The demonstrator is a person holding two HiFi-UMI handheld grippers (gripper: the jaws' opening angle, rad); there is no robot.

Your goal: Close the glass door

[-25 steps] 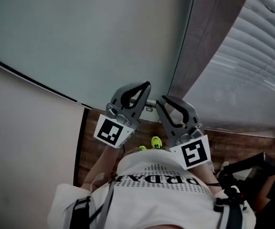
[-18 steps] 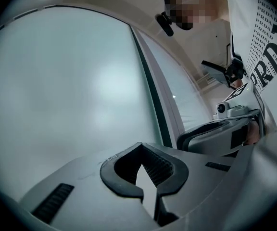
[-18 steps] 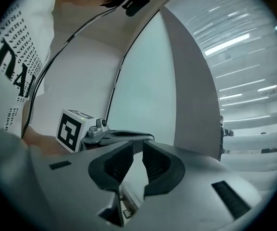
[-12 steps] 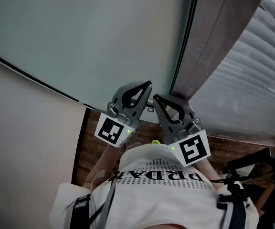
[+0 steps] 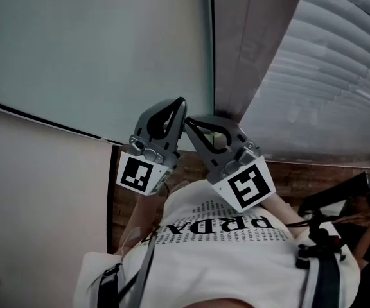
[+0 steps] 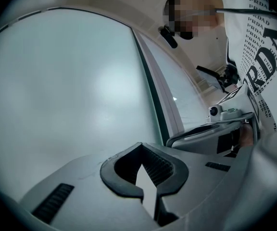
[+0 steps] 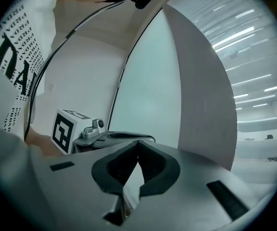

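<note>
Seen from my head, looking steeply down, my left gripper (image 5: 180, 105) and my right gripper (image 5: 190, 120) sit side by side at the centre. Both point toward 12 o'clock, and their tips lie close together. Each carries a black-and-white marker cube (image 5: 138, 174) at its 6 o'clock end.

The jaws of my left gripper are closed tip to tip. Only the oval hollow behind the tips is left, and nothing sits in it. The jaws of my right gripper are closed the same way and are also empty.

The glass door (image 5: 95, 43), a frosted pale-green pane, fills the view from 9 to 12 o'clock. Its dark frame edge (image 5: 211, 43) runs straight up from just above my jaws. My tips lie at the door's lower corner beside that edge, but I cannot tell whether they touch it.

A grey-brown post (image 5: 255, 43) stands just right of the edge, with slatted blinds (image 5: 326, 76) at 2 o'clock. A white wall (image 5: 37, 191) is at 8 o'clock, wooden floor (image 5: 300, 178) at 4 o'clock, and my printed white shirt (image 5: 223, 255) at 6 o'clock.
</note>
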